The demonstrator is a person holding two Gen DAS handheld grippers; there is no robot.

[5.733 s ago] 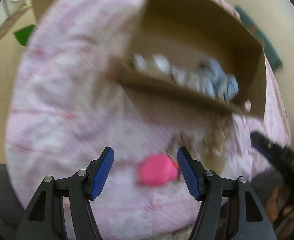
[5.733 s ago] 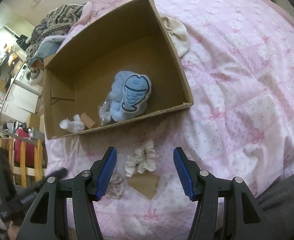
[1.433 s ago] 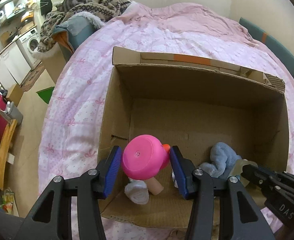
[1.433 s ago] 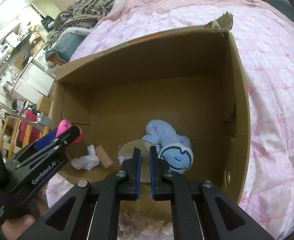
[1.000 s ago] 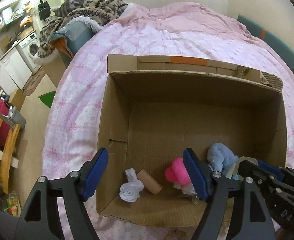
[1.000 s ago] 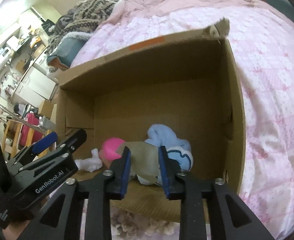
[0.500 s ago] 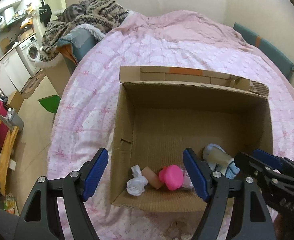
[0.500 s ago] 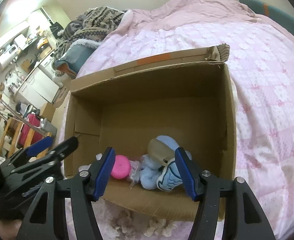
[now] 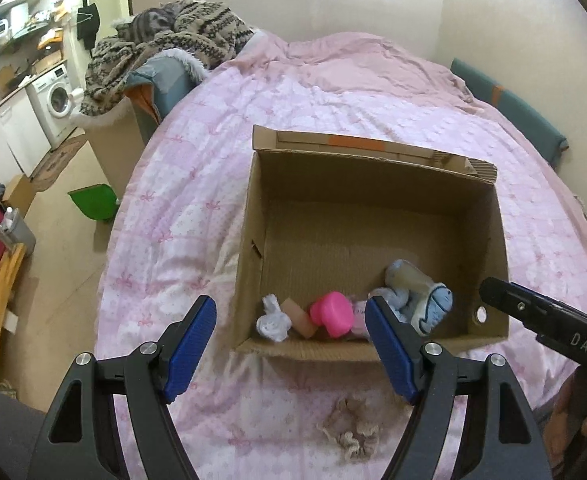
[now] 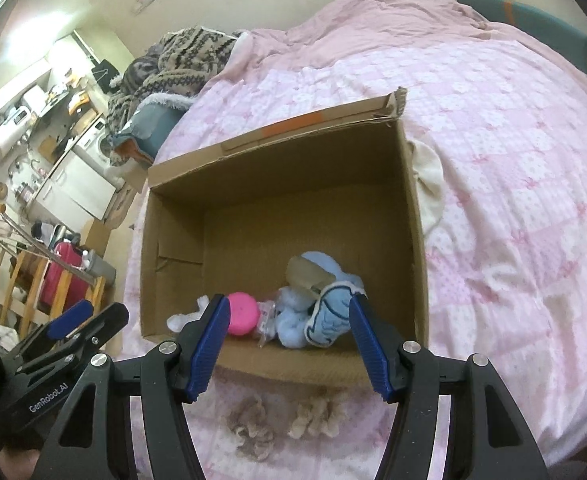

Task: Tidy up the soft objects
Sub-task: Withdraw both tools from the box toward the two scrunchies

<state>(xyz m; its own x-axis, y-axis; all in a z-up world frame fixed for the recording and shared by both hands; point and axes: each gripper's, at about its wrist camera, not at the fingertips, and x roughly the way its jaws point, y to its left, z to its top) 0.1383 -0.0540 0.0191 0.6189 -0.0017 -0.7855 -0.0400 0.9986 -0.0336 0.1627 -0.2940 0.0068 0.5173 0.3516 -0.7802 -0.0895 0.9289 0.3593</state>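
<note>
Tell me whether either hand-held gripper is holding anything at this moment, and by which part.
Nothing is held. The left hand-held gripper and the right hand-held gripper both stand open and empty above the cardboard box.

Your left gripper is a black plastic frame with triangular cut-outs and silver screws at its pivots; its jaws carry ribbed blue pads. Your right gripper is built the same, black with blue ribbed pads and silver screws. White lettering reads "GenRobot.AI" on the left one's side and "DAS" on the right one's.
</note>
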